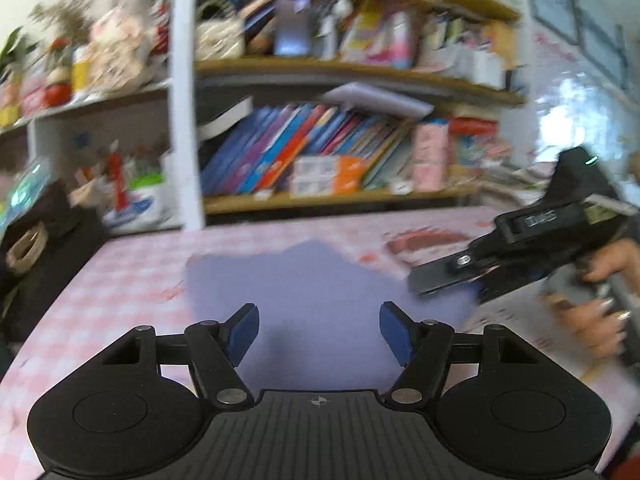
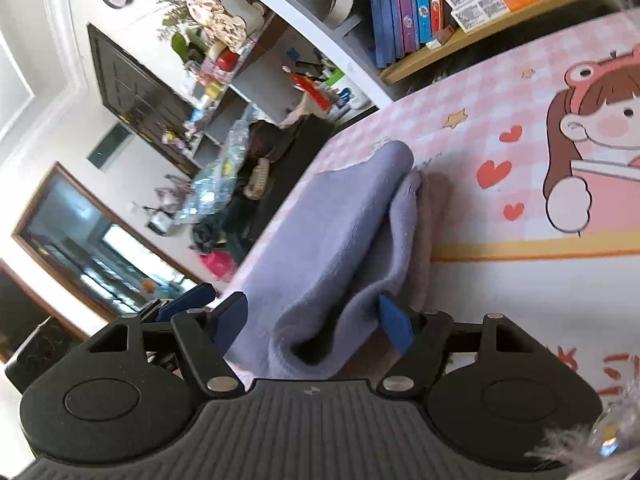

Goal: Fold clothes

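Both claws stand apart: left claw (image 1: 319, 334) empty above the cloth (image 1: 320, 292), right claw (image 2: 316, 326) loosely straddling its folded edge. Cloth lies folded on the worktop (image 2: 520, 280). Advise withdrawing level without snagging the fold.

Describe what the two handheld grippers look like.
Both are matte black plastic with a ribbed top plate, round side housings, silver pivot screws, and blue-padded jaws. The left gripper bears a small crosshair mark. The right gripper shows a green indicator light; the hand gripping it wears a ring.
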Tool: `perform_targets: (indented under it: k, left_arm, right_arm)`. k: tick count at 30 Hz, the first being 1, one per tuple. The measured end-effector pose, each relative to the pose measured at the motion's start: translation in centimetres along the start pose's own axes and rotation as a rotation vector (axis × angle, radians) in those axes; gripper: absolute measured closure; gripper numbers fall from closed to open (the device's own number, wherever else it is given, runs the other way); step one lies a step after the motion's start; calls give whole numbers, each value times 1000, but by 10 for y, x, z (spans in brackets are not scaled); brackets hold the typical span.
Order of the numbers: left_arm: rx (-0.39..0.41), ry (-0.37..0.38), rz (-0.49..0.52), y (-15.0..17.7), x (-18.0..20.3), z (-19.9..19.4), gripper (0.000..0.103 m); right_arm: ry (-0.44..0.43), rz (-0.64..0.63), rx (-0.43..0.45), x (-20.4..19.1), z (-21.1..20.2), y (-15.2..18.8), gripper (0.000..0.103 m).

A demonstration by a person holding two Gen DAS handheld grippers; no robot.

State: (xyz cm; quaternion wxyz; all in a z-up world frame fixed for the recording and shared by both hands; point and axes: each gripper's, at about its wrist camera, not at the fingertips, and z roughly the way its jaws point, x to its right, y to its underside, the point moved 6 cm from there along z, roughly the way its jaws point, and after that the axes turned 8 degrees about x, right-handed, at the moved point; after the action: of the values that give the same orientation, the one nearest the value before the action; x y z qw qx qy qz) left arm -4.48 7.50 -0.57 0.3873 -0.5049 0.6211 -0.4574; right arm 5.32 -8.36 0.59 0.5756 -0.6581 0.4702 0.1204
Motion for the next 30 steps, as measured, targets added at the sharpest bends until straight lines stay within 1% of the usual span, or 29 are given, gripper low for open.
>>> perform_targets:
  k: [1, 3, 4, 5, 6, 8, 10, 12, 13, 15, 17, 19, 21, 22, 24, 26, 28, 30]
  left_arm:
    - [-14, -14, -6, 6, -5, 3, 36]
    - [-20, -10, -7, 13, -6, 3, 36]
    - [-23, -7, -7, 17, -7, 3, 36]
    - [-26, -4, -9, 20, -7, 3, 36]
    - [-29, 0, -17, 20, -8, 3, 36]
    - [-33, 4, -29, 22, -10, 2, 36]
    - [-35, -4, -36, 24, -12, 1, 36]
    - [-35, 3, -48, 25, -13, 1, 36]
    - [-34, 10, -55, 26, -13, 1, 36]
    - [-31, 23, -68, 26, -13, 1, 36]
    - [-35, 17, -61, 26, -12, 1, 35]
    - [-32, 24, -74, 25, -14, 1, 35]
    - [-29, 30, -86, 25, -16, 1, 35]
    - [-29, 29, -86, 26, -16, 1, 35]
    - [-28, 28, -85, 26, -16, 1, 35]
    - [-29, 27, -83, 26, -15, 1, 35]
    - [-29, 30, -87, 25, -16, 1, 35]
    - [-27, 35, -96, 25, -17, 0, 35]
  right_arm:
    - [21, -25, -8, -2, 5, 2, 56]
    - [64, -81, -28, -5, 15, 6, 68]
    - [81, -131, -33, -8, 19, 8, 72]
    - [104, -207, -34, -13, 20, 12, 80]
    - [128, -289, -34, -19, 21, 15, 83]
    - [148, -434, -9, -34, 17, 24, 86]
    - [119, -564, 46, -54, 4, 34, 87]
    - [100, -614, 75, -65, -6, 42, 87]
    - [128, -608, 67, -61, -7, 45, 87]
    - [222, -531, -8, -37, 3, 51, 85]
    - [211, -408, -9, -22, 3, 49, 85]
    - [190, -332, -6, -19, 0, 45, 84]
    - [170, -279, -7, -17, -1, 41, 73]
    - [163, -245, 4, -16, -1, 37, 69]
    - [150, -177, 29, -14, 1, 27, 55]
    - [167, -126, 48, -8, 8, 16, 49]
    - [191, -68, 59, 2, 16, 6, 48]
    - [187, 23, 67, 15, 23, 2, 48]
